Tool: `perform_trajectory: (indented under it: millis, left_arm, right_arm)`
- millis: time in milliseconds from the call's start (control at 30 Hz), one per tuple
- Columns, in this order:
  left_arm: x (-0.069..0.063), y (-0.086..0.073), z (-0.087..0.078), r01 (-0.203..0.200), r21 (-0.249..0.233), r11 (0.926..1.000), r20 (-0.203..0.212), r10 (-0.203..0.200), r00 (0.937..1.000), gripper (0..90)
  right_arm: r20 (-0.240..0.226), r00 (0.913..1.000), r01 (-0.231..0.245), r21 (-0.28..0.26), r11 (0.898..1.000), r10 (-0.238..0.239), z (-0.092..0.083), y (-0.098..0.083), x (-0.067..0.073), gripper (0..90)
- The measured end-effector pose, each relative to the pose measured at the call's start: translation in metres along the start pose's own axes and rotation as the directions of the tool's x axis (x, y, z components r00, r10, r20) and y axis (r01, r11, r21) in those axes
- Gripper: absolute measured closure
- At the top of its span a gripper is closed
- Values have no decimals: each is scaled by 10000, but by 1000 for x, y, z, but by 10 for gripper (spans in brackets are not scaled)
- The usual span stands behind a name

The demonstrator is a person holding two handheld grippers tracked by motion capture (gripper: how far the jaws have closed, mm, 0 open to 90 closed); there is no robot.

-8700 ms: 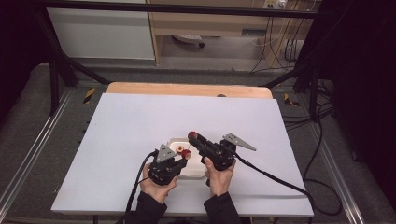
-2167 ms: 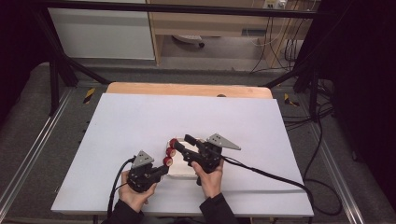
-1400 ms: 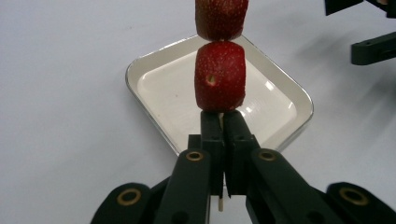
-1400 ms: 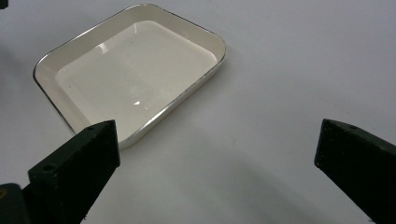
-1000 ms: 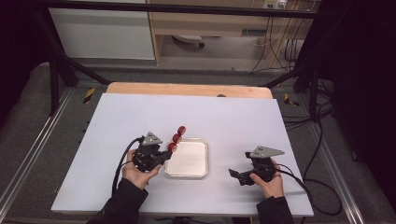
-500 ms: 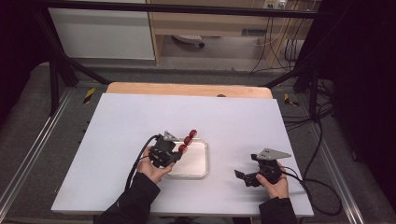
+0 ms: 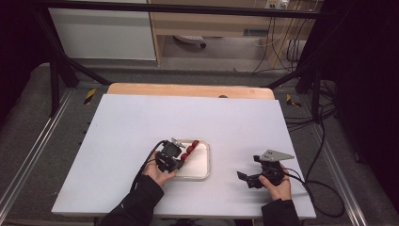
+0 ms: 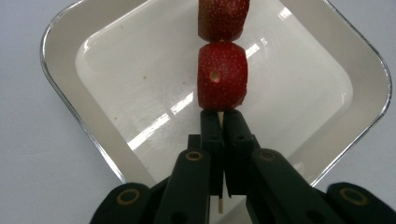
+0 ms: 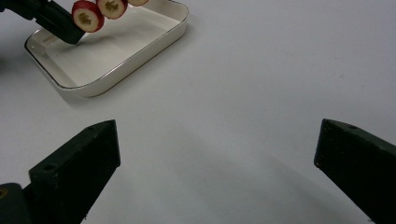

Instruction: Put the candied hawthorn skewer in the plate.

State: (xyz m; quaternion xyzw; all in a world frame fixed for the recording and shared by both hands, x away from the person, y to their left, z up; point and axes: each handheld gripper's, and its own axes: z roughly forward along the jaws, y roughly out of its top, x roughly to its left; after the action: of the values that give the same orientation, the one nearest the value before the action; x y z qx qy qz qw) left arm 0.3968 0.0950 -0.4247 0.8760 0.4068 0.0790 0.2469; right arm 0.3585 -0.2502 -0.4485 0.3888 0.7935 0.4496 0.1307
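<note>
Thin skewer stick [image 8: 218, 116] between clamped fingers [image 8: 211, 135]

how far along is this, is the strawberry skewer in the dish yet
Not yet. Already done: the left tool has the strawberry skewer picked up, jaws shut on its stick. In hand: it hangs over the white dish, apparently not resting in it. Left: probably lowering and releasing it. The right tool sits open and empty, apart on the table.

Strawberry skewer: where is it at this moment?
The strawberry skewer is clamped by its stick in the left gripper, held over the white tray at the left of the table's near half in the high view.
</note>
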Motion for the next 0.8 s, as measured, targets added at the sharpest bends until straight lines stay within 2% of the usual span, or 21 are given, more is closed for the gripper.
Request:
perform_trajectory:
  millis: [200, 333, 467, 533, 600, 667, 767, 800]
  left_arm:
    - [-3, -1, 1, -122, -11, 9999, -135, 122, 9998, 857]
    - [1, -3, -2, -143, -170, 9998, -95, 141, 9999, 797]
    - [7, -8, -16, -387, -868, 9955, 105, 398, 9992, 665]
    - [12, -11, -25, -487, -1258, 9909, 238, 521, 9984, 567]
    - [18, -15, -35, -370, -1662, 9854, 465, 453, 9979, 486]
    - [25, -20, -44, -480, -1928, 9801, 614, 609, 9962, 397]
    - [34, -29, -54, -621, -2239, 9726, 413, 731, 9965, 256]
    - [36, -33, -57, -688, -2232, 9723, 280, 769, 9966, 207]
  right_arm:
    - [-17, 10000, -11, -11, 10000, 11, 0, 0, 0, 8]
    - [7, 10000, -37, -57, 10000, 37, 0, 0, 0, 8]
    - [19, 10000, -31, -93, 10000, 31, -1, 1, 0, 8]
    - [41, 10000, -74, -97, 9999, 74, -1, 1, 0, 8]
    - [41, 10000, -76, -112, 9999, 76, -1, 1, 0, 7]
    - [35, 9999, -109, -103, 9999, 109, -1, 1, 0, 7]
    - [32, 9999, -124, -96, 9999, 125, -1, 1, 0, 6]
    - [37, 9999, -133, -96, 9999, 133, -1, 1, 0, 6]
